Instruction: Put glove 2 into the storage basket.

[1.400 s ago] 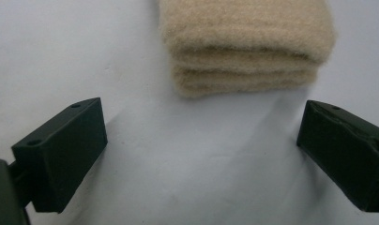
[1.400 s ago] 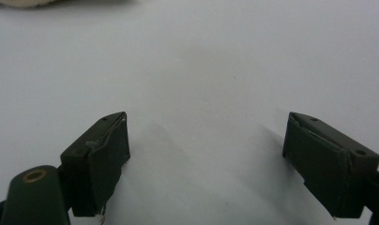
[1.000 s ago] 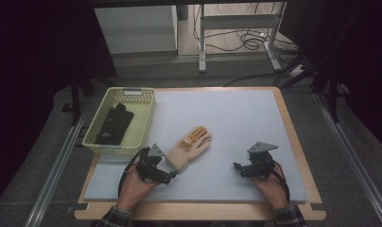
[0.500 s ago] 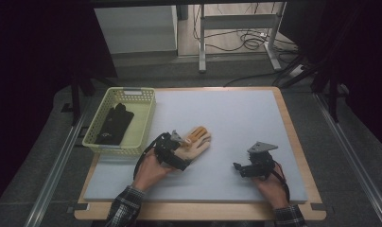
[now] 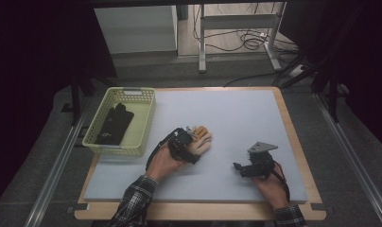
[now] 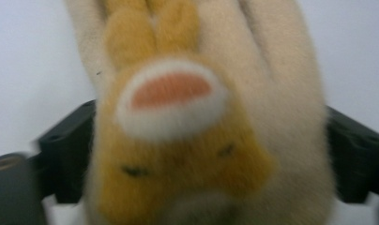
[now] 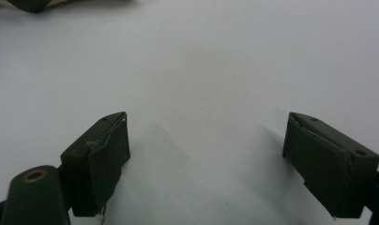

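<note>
The left gripper [image 5: 191,142] is at the plush glove [image 5: 201,142], which lies on the grey mat [image 5: 236,118] just right of the yellow basket [image 5: 146,118]. In the left gripper view the glove [image 6: 201,122] sits between the two jaws, which have just been closing; both jaws are at its sides and seem to press on the fur. The right gripper [image 5: 241,169] rests on the mat, well apart from the glove. Its jaws stand wide open over the bare mat [image 7: 206,70] and hold nothing. A black glove [image 5: 114,124] lies in the basket.
</note>
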The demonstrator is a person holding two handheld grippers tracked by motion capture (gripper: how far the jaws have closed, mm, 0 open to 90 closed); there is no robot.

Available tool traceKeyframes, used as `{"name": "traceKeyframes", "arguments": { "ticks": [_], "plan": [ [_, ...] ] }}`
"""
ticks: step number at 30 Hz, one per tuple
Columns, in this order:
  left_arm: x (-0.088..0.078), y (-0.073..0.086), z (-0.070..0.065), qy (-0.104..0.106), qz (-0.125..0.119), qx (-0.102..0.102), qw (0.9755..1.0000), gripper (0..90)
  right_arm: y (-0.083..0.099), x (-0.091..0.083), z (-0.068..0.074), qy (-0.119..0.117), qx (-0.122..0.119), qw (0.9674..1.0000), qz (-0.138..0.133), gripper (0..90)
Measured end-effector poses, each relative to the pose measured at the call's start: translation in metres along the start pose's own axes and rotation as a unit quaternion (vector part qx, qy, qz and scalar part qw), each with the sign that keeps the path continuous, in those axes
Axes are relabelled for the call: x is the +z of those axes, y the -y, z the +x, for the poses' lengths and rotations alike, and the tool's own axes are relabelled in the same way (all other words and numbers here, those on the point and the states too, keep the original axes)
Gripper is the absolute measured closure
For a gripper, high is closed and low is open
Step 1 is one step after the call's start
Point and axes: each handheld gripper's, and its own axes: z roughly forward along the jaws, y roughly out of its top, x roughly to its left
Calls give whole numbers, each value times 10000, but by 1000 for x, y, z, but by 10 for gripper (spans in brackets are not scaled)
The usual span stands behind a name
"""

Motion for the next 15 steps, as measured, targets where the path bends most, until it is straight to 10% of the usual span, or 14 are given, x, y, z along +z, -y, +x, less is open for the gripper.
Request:
{"name": "traceKeyframes", "arguments": {
  "ticks": [8,15],
  "plan": [
    [-9,2,-6,19,54,60,10000,478,0,0,0,0,3,10000,3,147],
    [-16,-1,-11,-194,22,56,9998,596,0,0,0,0,2,10000,5,147]
  ]
}}
